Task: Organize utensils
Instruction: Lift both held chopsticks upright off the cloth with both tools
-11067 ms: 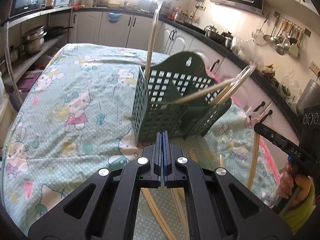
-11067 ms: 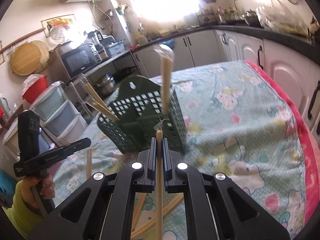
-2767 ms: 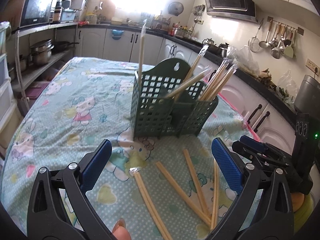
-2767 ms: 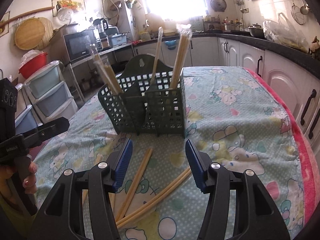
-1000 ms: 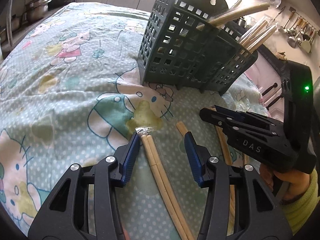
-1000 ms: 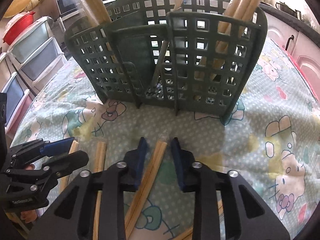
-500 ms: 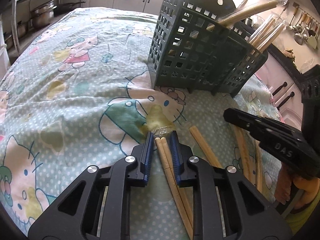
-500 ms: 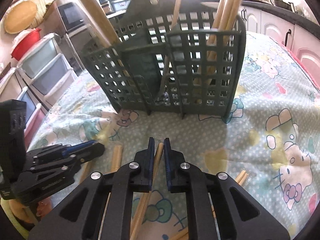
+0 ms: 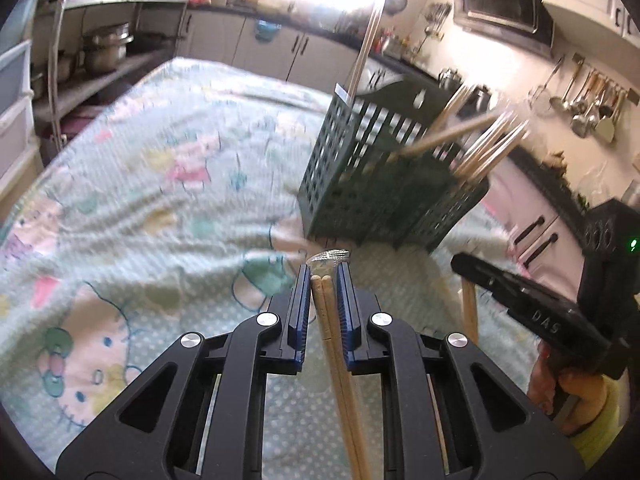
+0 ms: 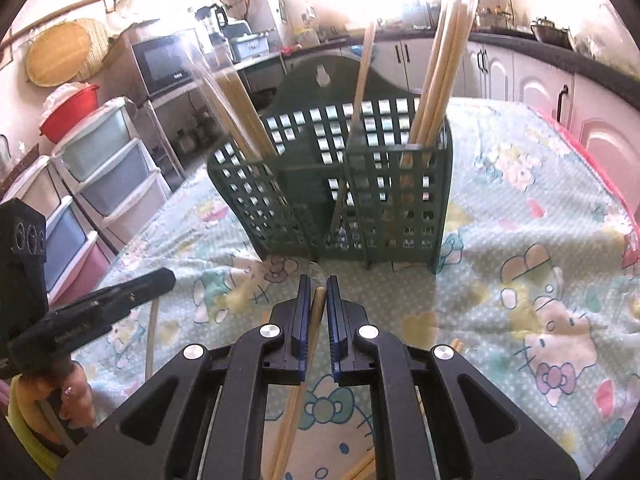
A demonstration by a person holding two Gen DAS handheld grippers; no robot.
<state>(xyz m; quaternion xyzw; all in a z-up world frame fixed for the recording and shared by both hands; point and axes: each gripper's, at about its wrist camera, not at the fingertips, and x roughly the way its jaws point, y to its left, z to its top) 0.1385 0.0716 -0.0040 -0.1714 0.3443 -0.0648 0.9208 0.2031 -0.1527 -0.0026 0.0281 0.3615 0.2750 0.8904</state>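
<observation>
Left tool [image 9: 323, 276] clamps a wrapped chopstick pair [image 9: 332, 328]; right tool [image 10: 314, 292] clamps another pair [image 10: 310, 332]. Green holder [image 10: 340, 196] just ahead already has several pairs. More chopsticks lie loose on the surface [image 10: 520, 208] below; task looks partway done.

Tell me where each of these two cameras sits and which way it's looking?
Left wrist: on the left gripper, looking along its fingers at chopsticks and the green basket; the right gripper shows.
Right wrist: on the right gripper, clamping another chopstick pair; the left gripper shows.
Shared: basket, tablecloth.
</observation>
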